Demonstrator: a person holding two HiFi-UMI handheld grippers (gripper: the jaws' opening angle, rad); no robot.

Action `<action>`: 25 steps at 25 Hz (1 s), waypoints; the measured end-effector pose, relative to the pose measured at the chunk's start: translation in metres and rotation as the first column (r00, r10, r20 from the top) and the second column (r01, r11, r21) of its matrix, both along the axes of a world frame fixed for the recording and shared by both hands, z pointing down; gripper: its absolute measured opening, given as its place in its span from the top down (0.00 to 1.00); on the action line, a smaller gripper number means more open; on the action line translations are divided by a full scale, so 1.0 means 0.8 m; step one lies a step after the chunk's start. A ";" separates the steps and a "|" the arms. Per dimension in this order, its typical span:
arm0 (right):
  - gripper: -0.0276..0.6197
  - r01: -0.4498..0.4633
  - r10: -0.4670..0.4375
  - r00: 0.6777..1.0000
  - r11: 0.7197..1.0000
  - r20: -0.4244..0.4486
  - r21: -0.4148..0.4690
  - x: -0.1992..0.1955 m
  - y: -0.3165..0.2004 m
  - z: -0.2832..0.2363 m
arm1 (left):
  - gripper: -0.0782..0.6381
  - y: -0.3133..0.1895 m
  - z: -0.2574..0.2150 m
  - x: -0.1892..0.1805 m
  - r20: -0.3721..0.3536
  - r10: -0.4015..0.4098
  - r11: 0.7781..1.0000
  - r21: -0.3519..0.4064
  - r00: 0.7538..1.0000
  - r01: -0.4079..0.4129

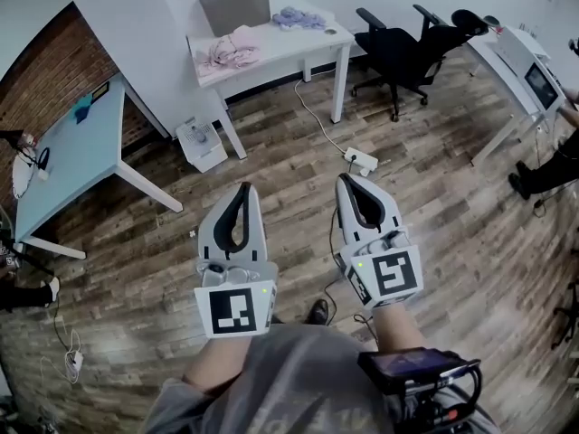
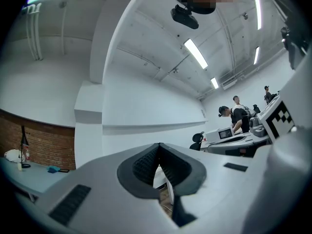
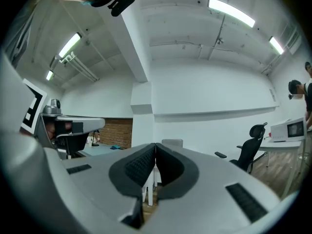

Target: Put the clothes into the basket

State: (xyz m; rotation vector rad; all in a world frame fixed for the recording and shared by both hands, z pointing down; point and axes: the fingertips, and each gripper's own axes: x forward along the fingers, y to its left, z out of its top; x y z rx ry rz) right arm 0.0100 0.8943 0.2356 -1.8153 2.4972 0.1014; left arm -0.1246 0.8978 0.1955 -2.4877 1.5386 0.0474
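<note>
Left hand-held gripper [image 1: 243, 191] and right [image 1: 347, 181] closed, empty; clothes [image 1: 230, 52] beside grey basket [image 1: 235, 5].

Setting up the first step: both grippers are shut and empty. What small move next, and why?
Probably step toward the white table: the pink clothes and grey basket sit on it, while the left gripper and right gripper hang shut and empty over the floor, well short.
</note>
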 end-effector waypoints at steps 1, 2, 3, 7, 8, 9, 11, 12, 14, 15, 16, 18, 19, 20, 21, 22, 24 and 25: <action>0.95 0.001 -0.001 1.000 1.000 0.000 -0.007 0.004 -0.001 0.004 | 0.88 0.001 0.002 0.005 0.007 0.000 1.000 0.001 1.000 0.000; 0.95 -0.001 0.001 1.000 1.000 0.002 -0.016 0.009 -0.003 0.009 | 0.88 0.001 0.005 0.009 0.014 0.001 1.000 -0.002 1.000 -0.001; 0.95 -0.004 0.004 1.000 1.000 0.004 -0.026 0.013 -0.006 0.014 | 0.88 0.000 0.008 0.012 0.021 0.002 1.000 -0.009 1.000 -0.001; 0.95 -0.002 0.002 1.000 0.998 0.008 -0.055 0.015 -0.019 0.029 | 0.88 -0.012 0.020 0.009 0.032 -0.007 0.999 -0.036 0.999 0.008; 0.95 -0.001 0.002 1.000 0.998 0.009 -0.061 0.015 -0.023 0.033 | 0.88 -0.017 0.022 0.008 0.033 -0.009 0.999 -0.040 0.999 0.010; 0.95 0.000 0.001 1.000 0.998 0.010 -0.067 0.015 -0.027 0.037 | 0.88 -0.022 0.025 0.008 0.035 -0.008 0.999 -0.044 0.999 0.010; 0.95 -0.001 0.002 1.000 0.997 0.012 -0.079 0.014 -0.036 0.045 | 0.88 -0.034 0.032 0.007 0.034 -0.005 0.999 -0.054 0.999 0.006; 0.95 -0.002 0.003 1.000 0.996 0.011 -0.085 0.014 -0.043 0.048 | 0.88 -0.042 0.036 0.006 0.032 -0.002 0.998 -0.058 0.999 0.004; 0.95 -0.008 0.008 1.000 0.995 0.005 -0.097 0.014 -0.058 0.055 | 0.88 -0.060 0.042 0.005 0.025 0.005 0.998 -0.068 1.000 -0.003; 0.95 -0.010 0.010 1.000 0.995 0.001 -0.101 0.013 -0.067 0.058 | 0.88 -0.071 0.046 0.004 0.022 0.008 0.997 -0.074 1.000 -0.006; 0.95 -0.010 0.010 1.000 0.994 -0.002 -0.105 0.011 -0.076 0.061 | 0.88 -0.082 0.049 0.003 0.020 0.010 0.997 -0.079 1.000 -0.008; 0.95 -0.009 0.009 1.000 0.994 -0.003 -0.111 0.007 -0.101 0.065 | 0.88 -0.108 0.055 0.001 0.017 0.015 0.996 -0.090 1.000 -0.013; 0.95 -0.007 0.007 1.000 0.993 -0.003 -0.114 0.004 -0.116 0.066 | 0.88 -0.123 0.057 -0.001 0.015 0.017 0.995 -0.095 1.000 -0.016; 0.95 -0.004 0.004 1.000 0.993 -0.002 -0.118 -0.001 -0.132 0.068 | 0.88 -0.139 0.059 -0.004 0.012 0.019 0.995 -0.099 1.000 -0.018; 0.95 -0.001 0.000 1.000 0.993 -0.001 -0.122 -0.006 -0.148 0.069 | 0.88 -0.155 0.060 -0.007 0.008 0.020 0.995 -0.100 1.000 -0.019; 0.95 0.004 -0.004 1.000 0.992 -0.002 -0.125 -0.012 -0.165 0.071 | 0.88 -0.171 0.060 -0.012 0.004 0.020 0.995 -0.100 1.000 -0.019; 0.95 0.014 -0.015 1.000 0.992 -0.005 -0.127 -0.026 -0.197 0.071 | 0.88 -0.203 0.060 -0.023 -0.003 0.016 0.995 -0.099 1.000 -0.016; 0.95 0.017 -0.018 1.000 0.992 -0.006 -0.125 -0.033 -0.213 0.070 | 0.88 -0.220 0.058 -0.029 -0.006 0.014 0.995 -0.097 1.000 -0.015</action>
